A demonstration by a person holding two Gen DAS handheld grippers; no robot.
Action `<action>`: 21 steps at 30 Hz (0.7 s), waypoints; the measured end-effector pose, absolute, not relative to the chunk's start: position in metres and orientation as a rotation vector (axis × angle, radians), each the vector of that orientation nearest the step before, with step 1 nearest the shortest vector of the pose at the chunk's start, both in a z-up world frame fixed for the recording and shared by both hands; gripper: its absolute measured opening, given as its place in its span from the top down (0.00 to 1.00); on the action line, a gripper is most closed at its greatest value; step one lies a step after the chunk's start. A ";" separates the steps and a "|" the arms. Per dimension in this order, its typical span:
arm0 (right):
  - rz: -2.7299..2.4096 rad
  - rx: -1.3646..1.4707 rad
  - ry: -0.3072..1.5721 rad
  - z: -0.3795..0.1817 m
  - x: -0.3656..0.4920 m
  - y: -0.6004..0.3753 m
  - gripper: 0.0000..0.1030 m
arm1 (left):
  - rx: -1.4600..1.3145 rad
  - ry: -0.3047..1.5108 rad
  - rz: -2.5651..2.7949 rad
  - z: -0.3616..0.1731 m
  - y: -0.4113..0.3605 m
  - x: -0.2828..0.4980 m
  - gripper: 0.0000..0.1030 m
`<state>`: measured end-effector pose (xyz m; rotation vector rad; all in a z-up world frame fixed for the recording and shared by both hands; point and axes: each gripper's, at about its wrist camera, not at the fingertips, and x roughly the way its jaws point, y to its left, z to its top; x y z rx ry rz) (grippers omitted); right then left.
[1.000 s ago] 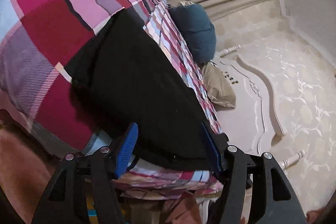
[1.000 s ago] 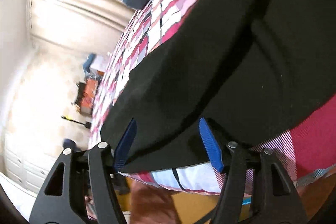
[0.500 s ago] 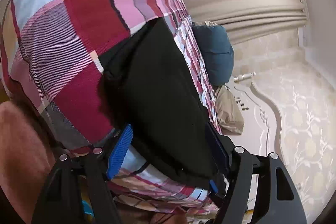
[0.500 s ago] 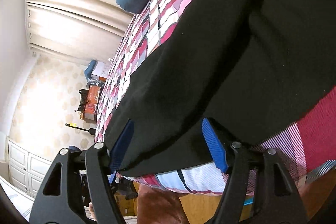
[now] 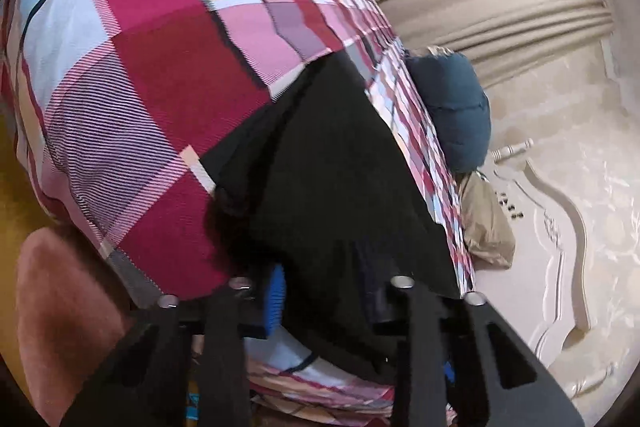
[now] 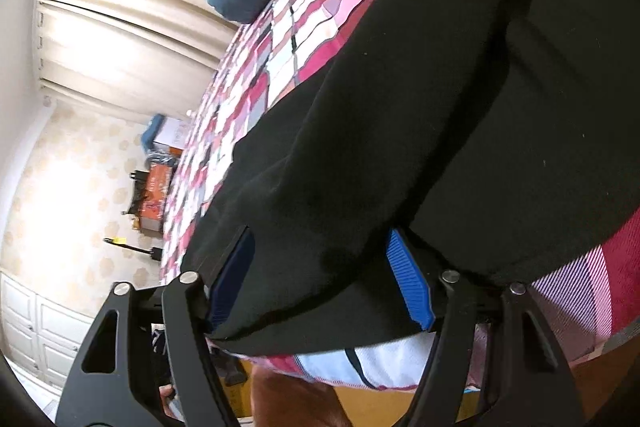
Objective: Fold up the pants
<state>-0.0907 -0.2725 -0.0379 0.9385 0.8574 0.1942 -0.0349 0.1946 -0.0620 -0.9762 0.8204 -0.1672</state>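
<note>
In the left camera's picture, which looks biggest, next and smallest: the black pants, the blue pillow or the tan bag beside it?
As they look in the left view:
1. Black pants, by far the largest, though they lie nearest the camera.
2. Blue pillow.
3. Tan bag, somewhat smaller than the pillow; its lower part may be hidden by the bed.

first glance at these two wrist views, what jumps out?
The black pants fill the middle of both views, spread on a loud pink, red and white plaid bedspread. Each gripper sits at the near hem: the left gripper narrowed around bunched fabric, the right gripper wide open astride it. Farther off lies a teal pillow.
</note>
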 end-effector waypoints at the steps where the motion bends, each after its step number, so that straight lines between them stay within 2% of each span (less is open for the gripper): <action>1: 0.169 0.909 0.861 -0.036 -0.090 -0.270 0.46 | -0.976 0.824 -0.160 -0.062 0.195 -0.033 0.79; 2: 0.150 0.885 0.864 -0.035 -0.089 -0.268 0.52 | -0.977 0.825 -0.154 -0.062 0.196 -0.033 0.80; 3: 0.121 0.845 0.872 -0.034 -0.088 -0.265 0.64 | -0.981 0.828 -0.149 -0.062 0.197 -0.032 0.83; 4: 0.106 0.826 0.875 -0.034 -0.087 -0.265 0.72 | -0.987 0.831 -0.148 -0.062 0.198 -0.032 0.84; 5: 0.098 0.824 0.875 -0.036 -0.088 -0.266 0.75 | -1.000 0.833 -0.149 -0.063 0.199 -0.032 0.85; 7: 0.104 0.857 0.868 -0.039 -0.090 -0.270 0.88 | -1.015 0.832 -0.152 -0.065 0.200 -0.033 0.87; 13: 0.139 0.941 0.810 -0.034 -0.112 -0.272 0.92 | -1.001 0.809 -0.143 -0.055 0.202 -0.033 0.90; 17: 0.141 0.939 0.836 -0.039 -0.122 -0.268 0.92 | -0.971 0.803 -0.117 -0.056 0.206 -0.032 0.90; 20: 0.151 0.962 0.889 -0.058 -0.120 -0.271 0.90 | -0.989 0.817 -0.148 -0.064 0.210 -0.031 0.89; 21: 0.170 1.003 0.884 -0.060 -0.121 -0.276 0.84 | -0.979 0.814 -0.156 -0.062 0.210 -0.032 0.89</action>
